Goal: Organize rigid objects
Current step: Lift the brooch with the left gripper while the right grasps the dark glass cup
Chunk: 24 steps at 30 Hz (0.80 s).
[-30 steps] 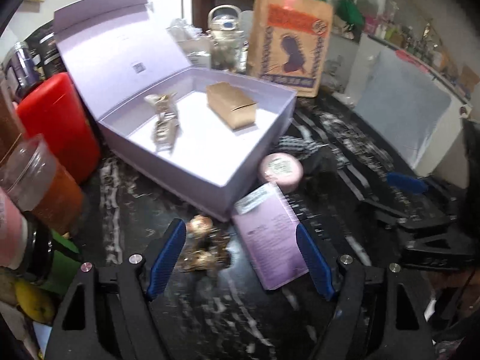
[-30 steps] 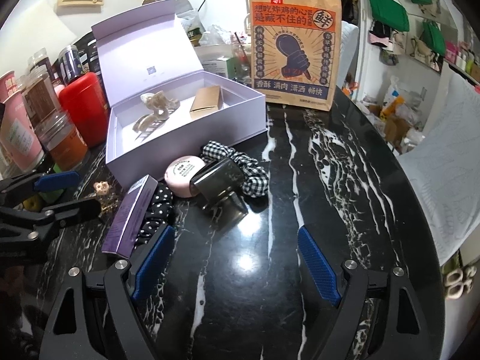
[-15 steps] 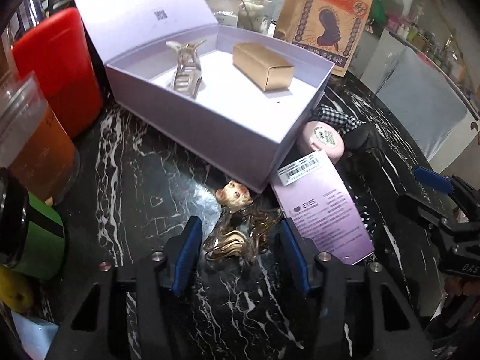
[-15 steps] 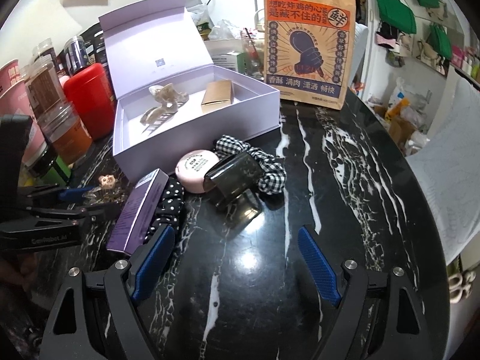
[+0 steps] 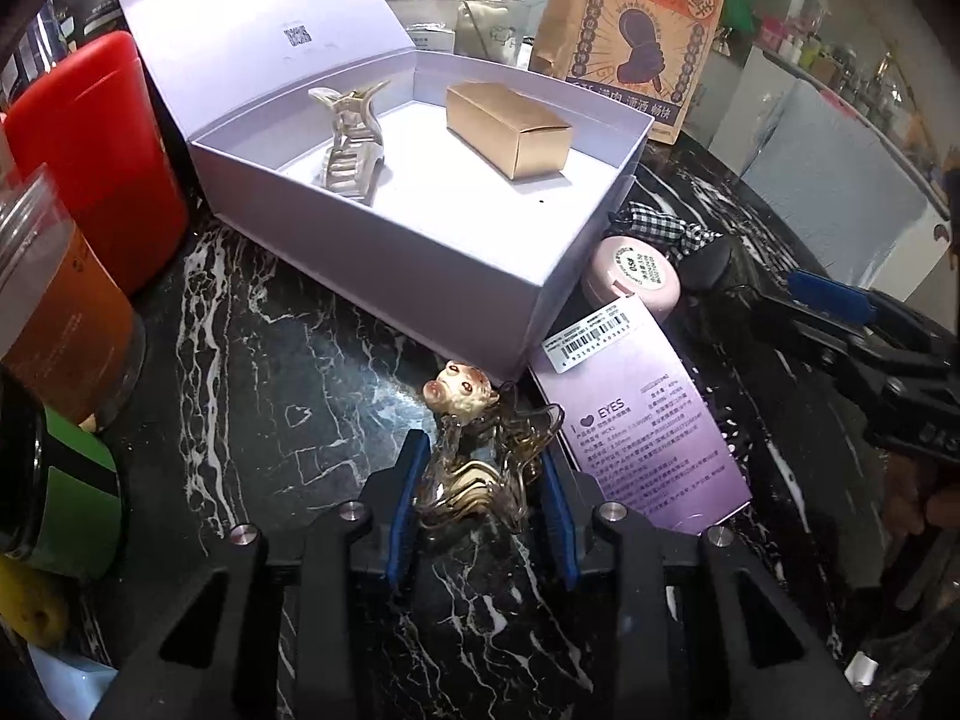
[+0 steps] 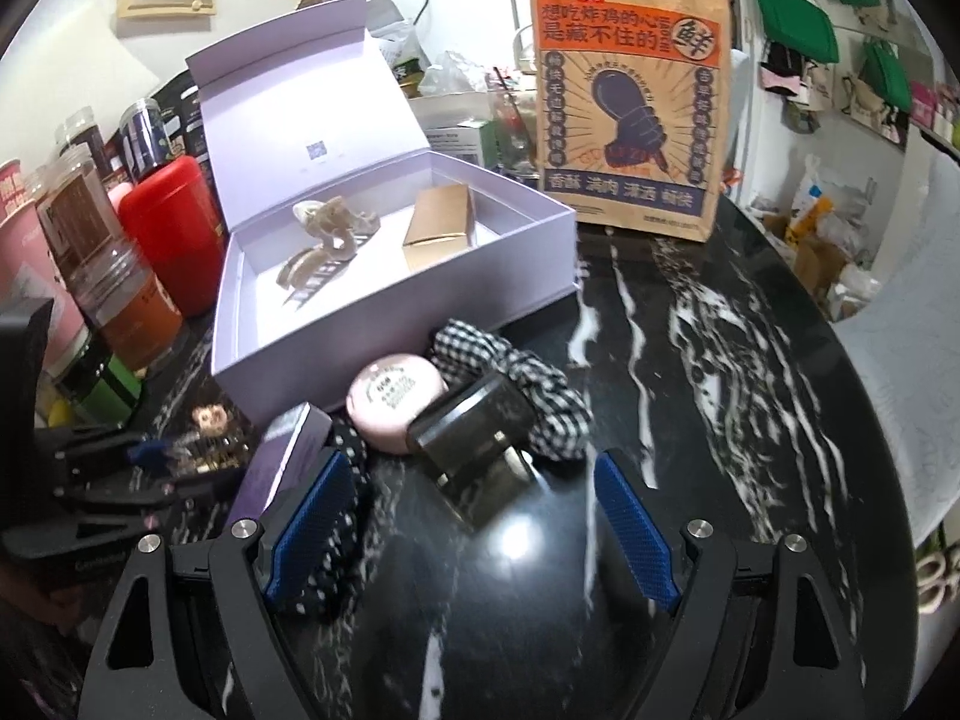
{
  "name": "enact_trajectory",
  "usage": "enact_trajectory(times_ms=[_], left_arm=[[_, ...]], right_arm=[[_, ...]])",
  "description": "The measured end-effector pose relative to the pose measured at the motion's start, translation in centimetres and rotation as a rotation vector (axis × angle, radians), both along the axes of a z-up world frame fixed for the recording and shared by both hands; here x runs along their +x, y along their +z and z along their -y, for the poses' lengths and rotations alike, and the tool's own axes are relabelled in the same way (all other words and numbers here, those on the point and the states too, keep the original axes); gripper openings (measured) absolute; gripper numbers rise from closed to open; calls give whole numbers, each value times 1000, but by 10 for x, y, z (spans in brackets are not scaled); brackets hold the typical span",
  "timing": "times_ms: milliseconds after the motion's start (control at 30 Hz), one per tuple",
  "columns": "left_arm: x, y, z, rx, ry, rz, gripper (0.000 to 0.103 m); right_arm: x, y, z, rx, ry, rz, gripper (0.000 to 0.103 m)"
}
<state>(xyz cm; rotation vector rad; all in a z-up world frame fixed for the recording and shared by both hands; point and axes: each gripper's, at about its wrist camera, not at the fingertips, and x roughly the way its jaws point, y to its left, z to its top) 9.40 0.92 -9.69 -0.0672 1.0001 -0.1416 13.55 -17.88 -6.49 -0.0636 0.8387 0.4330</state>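
Observation:
My left gripper (image 5: 480, 495) points down at the black marble table. Its jaws are closing, and the blue pads press on a brown translucent hair claw (image 5: 480, 456) with a small animal figure. Just beyond stands the open lilac box (image 5: 420, 276), which holds a beige hair claw (image 5: 351, 144) and a gold carton (image 5: 510, 129). My right gripper (image 6: 477, 522) is open with its jaws closing slightly. A black plug adapter (image 6: 474, 438) lies just ahead of its fingertips, untouched. Beside it lie a pink round case (image 6: 396, 402), a purple carton (image 6: 282, 462) and a checked scrunchie (image 6: 528, 384).
A red canister (image 5: 90, 162) and several jars crowd the left edge. A printed paper bag (image 6: 630, 102) stands behind the box. A dotted scrunchie (image 6: 348, 480) lies under my right gripper's left finger. The table's round edge (image 6: 864, 420) curves at the right.
My left gripper sank over the brown hair claw and its pads closed on it. My right gripper moved nearer to the black adapter and the pink case.

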Motion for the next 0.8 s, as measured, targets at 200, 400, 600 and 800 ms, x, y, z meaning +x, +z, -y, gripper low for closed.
enact_trajectory(times_ms=[200, 400, 600, 800], left_arm=[[-1, 1, -5, -16, 8, 2, 36], [1, 0, -7, -27, 9, 5, 36], [1, 0, -6, -30, 7, 11, 36], [-1, 0, -7, -42, 10, 10, 35]], right_arm=[[16, -8, -7, 39, 13, -28, 73], [27, -10, -9, 30, -5, -17, 73], [31, -16, -9, 31, 7, -51, 52], [21, -14, -9, 12, 7, -35, 52]])
